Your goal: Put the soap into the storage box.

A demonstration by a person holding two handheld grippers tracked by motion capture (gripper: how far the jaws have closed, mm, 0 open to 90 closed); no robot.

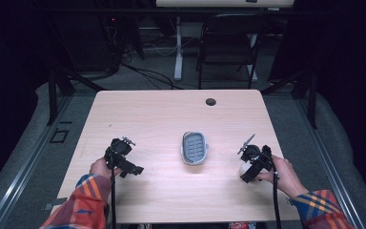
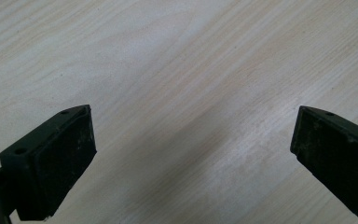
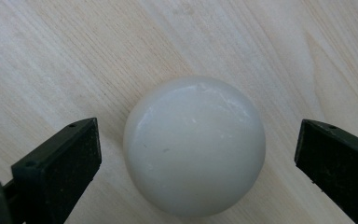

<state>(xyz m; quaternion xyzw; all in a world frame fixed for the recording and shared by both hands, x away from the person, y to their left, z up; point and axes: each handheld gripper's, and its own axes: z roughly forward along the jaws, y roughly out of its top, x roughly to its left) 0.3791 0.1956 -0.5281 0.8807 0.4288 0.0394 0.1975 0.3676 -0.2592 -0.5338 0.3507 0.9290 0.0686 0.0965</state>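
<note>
The white ball (image 3: 194, 145) rests on the pale wooden surface (image 1: 162, 114), near its right edge, directly beneath the right tongs (image 3: 196, 158). In the right gripper view it lies between the two black jaws, which stand wide on either side with bare wood showing in each gap, so neither touches it. From the high view the ball (image 1: 244, 168) peeks out just under the right tongs (image 1: 253, 164). A grey soap dish (image 1: 194, 147) sits at the middle of the surface, well apart from the ball. The left tongs (image 2: 193, 140) hang wide over bare wood, holding nothing, at the left side (image 1: 120, 155).
</note>
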